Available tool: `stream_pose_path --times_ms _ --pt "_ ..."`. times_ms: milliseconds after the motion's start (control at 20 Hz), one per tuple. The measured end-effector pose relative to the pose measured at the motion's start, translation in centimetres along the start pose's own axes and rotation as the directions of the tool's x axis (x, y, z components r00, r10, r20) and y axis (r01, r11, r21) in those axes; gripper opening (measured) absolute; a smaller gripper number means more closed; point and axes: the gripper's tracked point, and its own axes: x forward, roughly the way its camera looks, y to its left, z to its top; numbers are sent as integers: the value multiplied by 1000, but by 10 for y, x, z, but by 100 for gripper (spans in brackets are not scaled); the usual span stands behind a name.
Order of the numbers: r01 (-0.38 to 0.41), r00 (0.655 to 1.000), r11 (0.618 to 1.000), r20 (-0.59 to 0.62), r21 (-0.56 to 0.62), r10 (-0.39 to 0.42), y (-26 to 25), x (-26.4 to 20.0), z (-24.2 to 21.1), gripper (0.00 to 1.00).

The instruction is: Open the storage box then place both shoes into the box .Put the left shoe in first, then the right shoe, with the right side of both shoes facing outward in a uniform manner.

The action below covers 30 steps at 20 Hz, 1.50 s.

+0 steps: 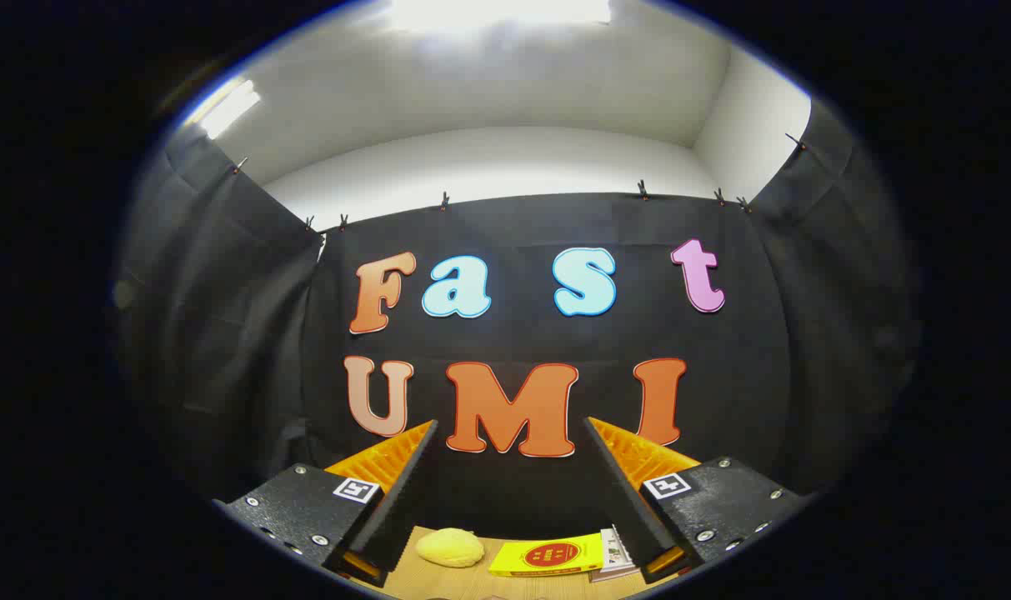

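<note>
The gripper (509,492) is held high and level, pointed at the booth wall, with its fingers spread wide and nothing between them. Below the fingers, from left to right on the bench (472,585): a yellow lump (449,547) near the left finger, a yellow packet (547,556) with a red round mark at centre, and a booklet (615,554) tucked under the packet's right end, close to the right finger. Box and shoes cannot be located from this pose. The step in hand is judged to be opening the box. To do it well, tilt the gripper down until the box is ahead of the fingers, keep them wide, and approach the lid edge squarely.
</note>
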Motion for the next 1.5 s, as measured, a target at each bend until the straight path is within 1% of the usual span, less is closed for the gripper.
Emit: stream_pose_path --times_ms 650,750,900,1000,1150,1200,1300,1450,1500 --pt "-21 999 1000 -41 12 21 19 1 -18 99" --pt "-40 999 999 -37 13 40 29 3 -20 99" --pt "-61 996 998 -63 14 62 42 6 -36 99" --pt "-113 988 993 -98 44 117 63 6 -56 99" --pt "-194 964 978 -168 76 204 94 5 -96 99" --pt "-222 951 971 -197 92 237 106 4 -112 99" --pt "-251 924 958 -261 137 280 126 2 -150 99" --pt "-290 867 934 -356 209 348 157 -2 -206 99" --pt "-315 836 918 -387 243 389 170 -7 -224 99"
